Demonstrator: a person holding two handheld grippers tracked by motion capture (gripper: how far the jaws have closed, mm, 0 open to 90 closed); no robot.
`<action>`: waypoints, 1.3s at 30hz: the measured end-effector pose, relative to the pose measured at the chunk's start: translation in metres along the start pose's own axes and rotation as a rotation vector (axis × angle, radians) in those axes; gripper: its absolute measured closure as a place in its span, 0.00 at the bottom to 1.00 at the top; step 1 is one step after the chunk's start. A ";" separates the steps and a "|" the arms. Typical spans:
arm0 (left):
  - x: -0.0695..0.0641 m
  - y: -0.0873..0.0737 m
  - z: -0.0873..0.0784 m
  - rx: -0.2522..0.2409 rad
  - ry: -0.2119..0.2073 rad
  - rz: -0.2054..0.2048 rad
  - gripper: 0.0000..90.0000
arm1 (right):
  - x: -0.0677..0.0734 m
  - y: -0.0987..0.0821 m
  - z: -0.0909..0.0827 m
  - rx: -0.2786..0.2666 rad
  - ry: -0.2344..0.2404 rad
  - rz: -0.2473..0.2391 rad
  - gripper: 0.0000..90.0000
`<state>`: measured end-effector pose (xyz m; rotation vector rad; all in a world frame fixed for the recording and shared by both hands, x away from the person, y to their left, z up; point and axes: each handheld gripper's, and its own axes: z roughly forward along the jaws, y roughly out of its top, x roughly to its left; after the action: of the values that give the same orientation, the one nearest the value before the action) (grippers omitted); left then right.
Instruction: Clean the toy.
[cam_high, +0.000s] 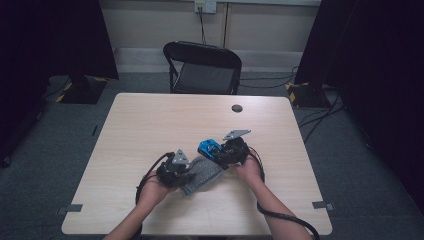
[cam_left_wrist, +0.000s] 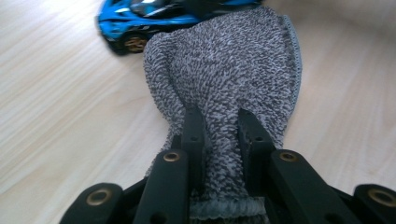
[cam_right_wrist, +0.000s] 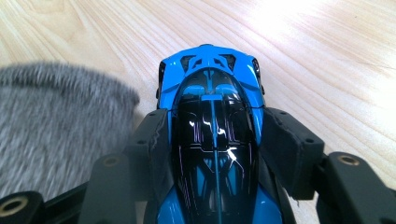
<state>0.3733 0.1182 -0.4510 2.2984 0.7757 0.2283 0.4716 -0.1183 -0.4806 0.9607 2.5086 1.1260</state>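
Left gripper: jaws pinch the near end of the grey cloth.
Right gripper: jaws clamp the blue toy car by its sides.
Cloth: lies just beside the car, on the table.

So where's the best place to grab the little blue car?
Probably across its middle, one jaw on each flank, coming in from one end along its length. The blue toy car is long and narrow with smooth, roughly parallel sides there, so the pads sit flat. The right gripper holds it just that way, clear of the grey cloth held by the left gripper.
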 end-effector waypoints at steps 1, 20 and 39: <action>-0.003 0.001 0.001 0.001 -0.010 0.006 0.84 | 0.000 0.000 0.000 -0.001 0.001 0.000 0.47; -0.047 0.023 0.034 0.024 -0.148 0.145 0.84 | 0.000 0.000 0.000 0.000 0.001 0.003 0.47; -0.002 0.026 0.041 0.048 -0.016 0.057 0.84 | 0.000 -0.001 0.000 -0.007 0.000 0.004 0.47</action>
<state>0.3985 0.0788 -0.4638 2.3669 0.7151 0.2188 0.4710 -0.1189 -0.4811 0.9650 2.5018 1.1352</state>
